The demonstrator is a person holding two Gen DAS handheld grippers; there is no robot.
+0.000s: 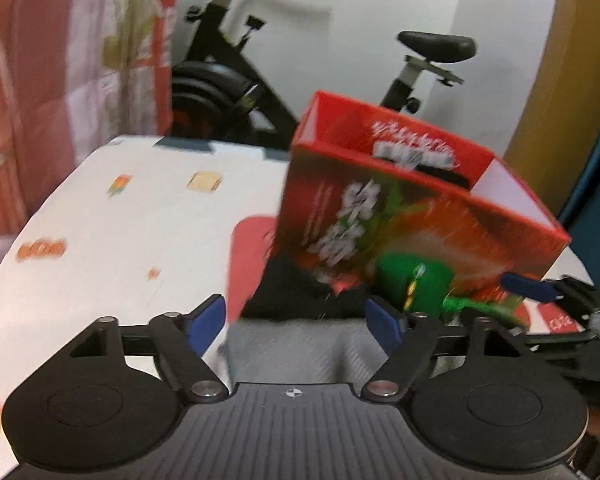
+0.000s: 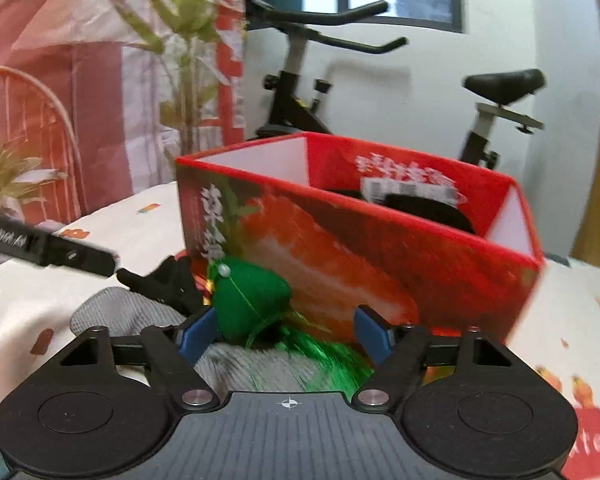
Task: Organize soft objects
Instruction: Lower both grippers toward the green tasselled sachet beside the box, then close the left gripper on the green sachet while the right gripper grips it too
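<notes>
Right gripper (image 2: 288, 334) part open around green plush (image 2: 248, 304), pads not yet pressing. Plush on grey cloth (image 2: 112, 308), touching red box (image 2: 380, 248). Close squarely on body, clear of tassel.

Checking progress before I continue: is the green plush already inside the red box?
No, the green plush lies outside the red box, against its front wall.

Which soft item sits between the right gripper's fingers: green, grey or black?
The green stuffed ornament with the tassel; the grey cloth lies beneath, the black cloth further left.
</notes>
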